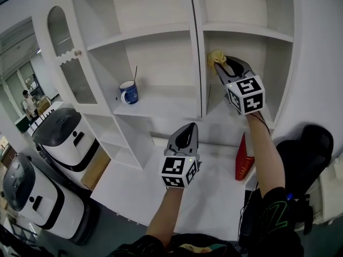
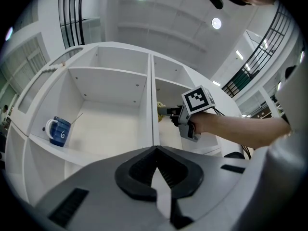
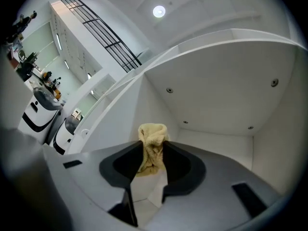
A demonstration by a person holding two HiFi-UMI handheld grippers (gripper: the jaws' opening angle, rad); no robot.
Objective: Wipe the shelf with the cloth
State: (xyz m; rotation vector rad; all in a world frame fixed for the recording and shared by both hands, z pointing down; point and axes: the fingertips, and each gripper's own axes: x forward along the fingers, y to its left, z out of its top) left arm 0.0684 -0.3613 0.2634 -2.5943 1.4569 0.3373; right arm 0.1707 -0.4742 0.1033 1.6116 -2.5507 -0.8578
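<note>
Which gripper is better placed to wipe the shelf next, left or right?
Right. The right gripper holds the cloth inside the shelf; the left gripper is shut on nothing, outside it.

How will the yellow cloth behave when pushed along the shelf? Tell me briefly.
Probably floppy: the cloth bunches and folds where the right gripper pinches it. Likely light and non-slippery, given its fuzzy pile. Pushed along the shelf, it may crumple rather than slide flat.

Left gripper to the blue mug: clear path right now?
Probably yes. The mug stands alone on the open left shelf; the left gripper is empty, jaws shut, and the right gripper is beyond the divider.
</note>
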